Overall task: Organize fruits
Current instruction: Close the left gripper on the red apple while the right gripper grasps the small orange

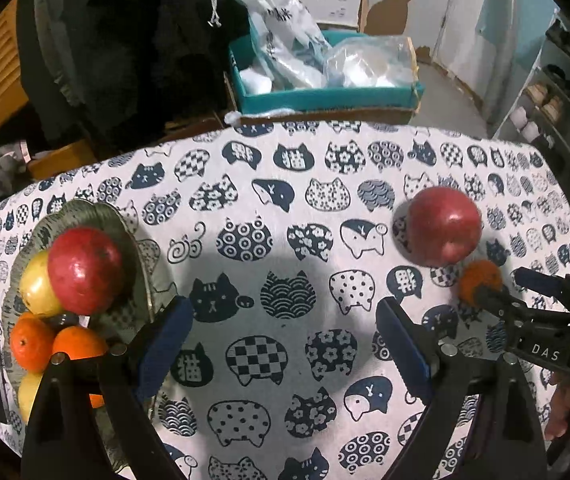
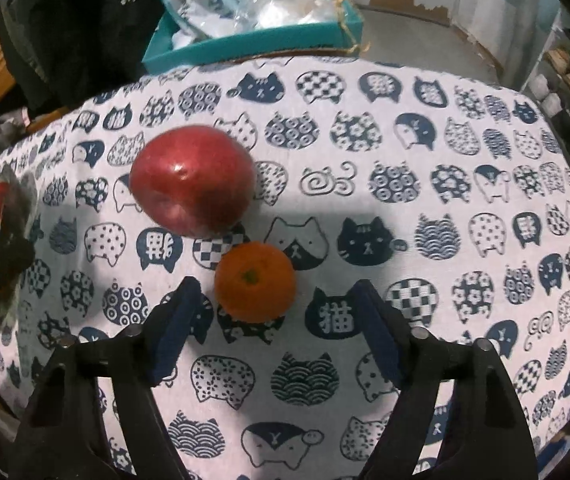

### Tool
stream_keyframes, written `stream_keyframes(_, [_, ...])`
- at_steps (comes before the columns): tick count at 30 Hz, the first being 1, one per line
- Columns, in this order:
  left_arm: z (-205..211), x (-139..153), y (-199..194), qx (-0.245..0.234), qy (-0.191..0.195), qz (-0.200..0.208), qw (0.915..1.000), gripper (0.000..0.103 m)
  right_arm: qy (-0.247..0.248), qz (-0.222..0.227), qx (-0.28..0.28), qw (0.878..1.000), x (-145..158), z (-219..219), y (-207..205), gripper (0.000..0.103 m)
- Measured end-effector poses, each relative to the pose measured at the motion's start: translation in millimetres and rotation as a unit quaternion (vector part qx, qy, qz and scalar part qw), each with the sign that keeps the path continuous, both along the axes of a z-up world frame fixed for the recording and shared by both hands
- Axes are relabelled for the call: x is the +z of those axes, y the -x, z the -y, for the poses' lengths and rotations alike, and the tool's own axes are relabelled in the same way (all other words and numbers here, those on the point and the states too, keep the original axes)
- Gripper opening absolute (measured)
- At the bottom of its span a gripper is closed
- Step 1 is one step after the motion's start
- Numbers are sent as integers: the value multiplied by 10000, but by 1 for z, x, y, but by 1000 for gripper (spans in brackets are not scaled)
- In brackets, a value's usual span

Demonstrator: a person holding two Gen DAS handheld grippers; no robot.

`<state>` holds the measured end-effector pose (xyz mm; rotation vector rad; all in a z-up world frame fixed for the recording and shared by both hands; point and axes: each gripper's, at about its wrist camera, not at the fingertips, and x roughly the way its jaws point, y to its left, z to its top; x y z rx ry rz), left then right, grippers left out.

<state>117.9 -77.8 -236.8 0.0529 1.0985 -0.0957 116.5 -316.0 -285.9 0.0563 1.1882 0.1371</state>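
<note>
Loose orange (image 2: 255,281): small, round, matte and finely pitted, with a green stem scar facing you; it sits low and centre in your right wrist view, on the cloth, just ahead of your right gripper's tips.
Loose apple (image 2: 193,180): large, deep red, glossy with a bright highlight; it lies up and left of the orange, very close to it, though contact cannot be told.
Right gripper (image 2: 275,322): your jaws are spread with nothing between the blue ribbed pads; the orange lies just beyond the tips, untouched.
Left gripper (image 1: 285,342): your jaws stand wide apart over bare cloth, gripping nothing.
Plate (image 1: 123,224): grey-green, ridged, with a scalloped rim, at the left edge of your left wrist view.
Fruit on plate: a shiny red apple (image 1: 85,270) on top, a smooth yellow fruit (image 1: 37,286) to its left, and two oranges (image 1: 31,344) below them.
Tablecloth (image 1: 285,208): white woven fabric printed with navy cat heads in checks, dots, waves and flowers.
Box (image 1: 325,98): teal cardboard, top centre beyond the table edge, stuffed with crinkled clear plastic bags.
</note>
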Motion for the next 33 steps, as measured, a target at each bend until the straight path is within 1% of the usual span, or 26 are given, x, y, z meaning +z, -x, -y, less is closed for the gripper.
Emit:
stream_keyframes(3, [2, -7, -1, -21, -55, -53, 10000, 94, 49, -44, 99, 9999, -8, -6, -2, 76])
stream_keyframes(7, [4, -12, -4, -40, -91, -106, 9999, 94, 58, -148, 175, 9997, -19, -10, -6, 67])
stream_keyframes(8, [5, -13, -4, -36, -95, -112, 9999, 94, 47, -166, 185, 9997, -22, -10, -6, 61])
stream_keyframes(10, [7, -14, -6, -35, -55, -131, 9999, 94, 49, -145, 172, 9997, -23, -10, -5, 56])
stream_keyframes(11, [8, -14, -7, -35, -35, -141, 9999, 94, 47, -124, 180, 9998, -23, -11, -5, 49])
stream_keyframes(12, [11, -14, -8, -42, -16, -144, 9999, 94, -3, -104, 196, 9998, -22, -11, -4, 45])
stream_keyframes(15, [20, -12, -14, -84, 77, -154, 9998, 94, -38, -91, 156, 9998, -22, -9, -4, 44])
stream_keyframes(19, [35, -8, -18, -192, 236, -136, 9994, 94, 39, 11, -32, 10000, -12, 8, -4, 44])
stream_keyframes(26, [70, -2, -30, -499, 369, -64, 9981, 94, 305, 209, -371, 9986, 8, 45, -14, 44])
stream_keyframes(30, [88, 0, -38, -583, 434, -59, 9973, 94, 411, 235, -475, 9977, 12, 66, -18, 44])
stream_keyframes(33, [99, -4, -44, -647, 429, -107, 9969, 94, 471, 245, -555, 9970, 12, 73, -22, 44])
